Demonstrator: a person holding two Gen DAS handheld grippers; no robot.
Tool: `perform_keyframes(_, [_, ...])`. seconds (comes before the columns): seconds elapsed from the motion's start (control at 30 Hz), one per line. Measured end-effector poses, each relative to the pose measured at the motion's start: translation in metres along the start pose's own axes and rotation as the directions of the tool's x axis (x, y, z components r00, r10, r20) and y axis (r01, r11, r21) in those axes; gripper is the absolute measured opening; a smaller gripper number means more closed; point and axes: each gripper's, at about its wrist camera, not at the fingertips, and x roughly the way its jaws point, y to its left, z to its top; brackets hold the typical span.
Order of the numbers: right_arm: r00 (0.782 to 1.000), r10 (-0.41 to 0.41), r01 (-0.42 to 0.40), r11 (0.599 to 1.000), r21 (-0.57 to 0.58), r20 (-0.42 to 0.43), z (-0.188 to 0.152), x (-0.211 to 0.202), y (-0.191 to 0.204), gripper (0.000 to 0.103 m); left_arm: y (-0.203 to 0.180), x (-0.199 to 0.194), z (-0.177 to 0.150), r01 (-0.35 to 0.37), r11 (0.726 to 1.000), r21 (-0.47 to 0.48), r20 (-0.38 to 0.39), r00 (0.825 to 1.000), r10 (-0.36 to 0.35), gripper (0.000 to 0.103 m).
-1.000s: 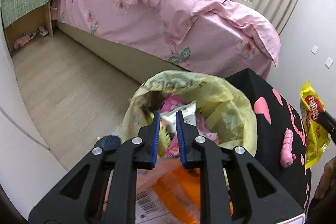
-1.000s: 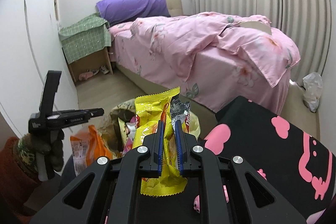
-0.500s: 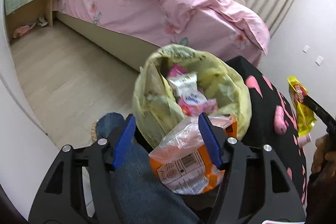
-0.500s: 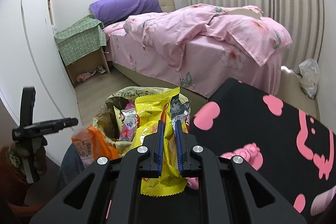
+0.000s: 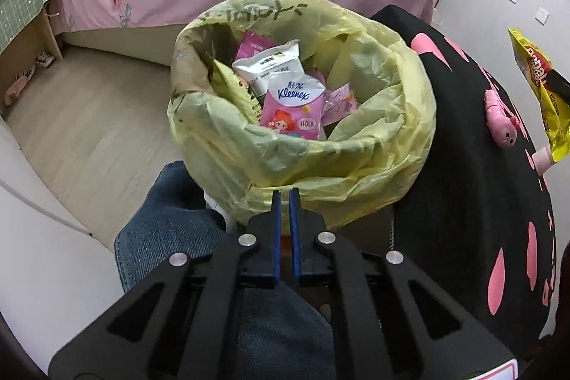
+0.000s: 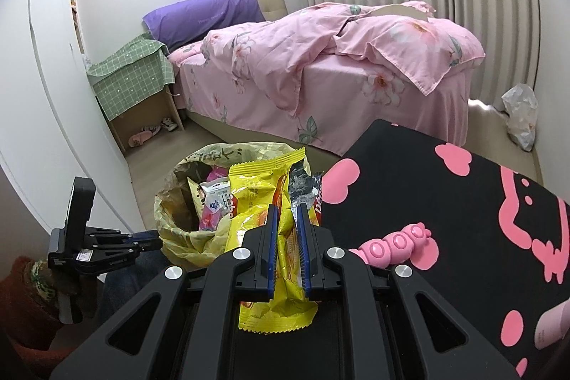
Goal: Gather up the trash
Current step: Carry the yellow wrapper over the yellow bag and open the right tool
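Yellow wrapper (image 6: 263, 223): pinched between the blue pads of the right gripper (image 6: 288, 212), hanging over the black table's (image 6: 445, 202) edge, beside the bin.
Bin bag (image 5: 384, 102): yellow-green, open, holding tissue packs (image 5: 294, 109) and wrappers.
Left gripper (image 5: 284, 198): jaws closed to a narrow slit, empty, tips at the bag's near rim, above a denim knee (image 5: 171, 223).
Pink toy (image 6: 392, 243): lying on the table.

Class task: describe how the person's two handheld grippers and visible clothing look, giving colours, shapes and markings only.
Both the left gripper and right gripper are black, with triangular cut-outs, silver screws and blue finger pads. A rust-red sleeve and blue jeans show.
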Motion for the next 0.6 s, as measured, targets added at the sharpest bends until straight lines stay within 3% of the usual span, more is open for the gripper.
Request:
perform_keyframes(0.33, [0.999,0.025,-0.026,0.999,-0.035,-0.024,0.011,0.014,0.013,0.012,-0.004,-0.022,0.006,0.011,1.0,-0.024,0.052,0.999,-0.009,0.004])
perform_keyframes(0.6, [0.991,0.084,-0.096,0.987,-0.129,-0.101,0.052,0.09,0.051,0.012,-0.002,-0.037,0.022,0.003,0.998,-0.07,0.104,0.995,0.004,0.011])
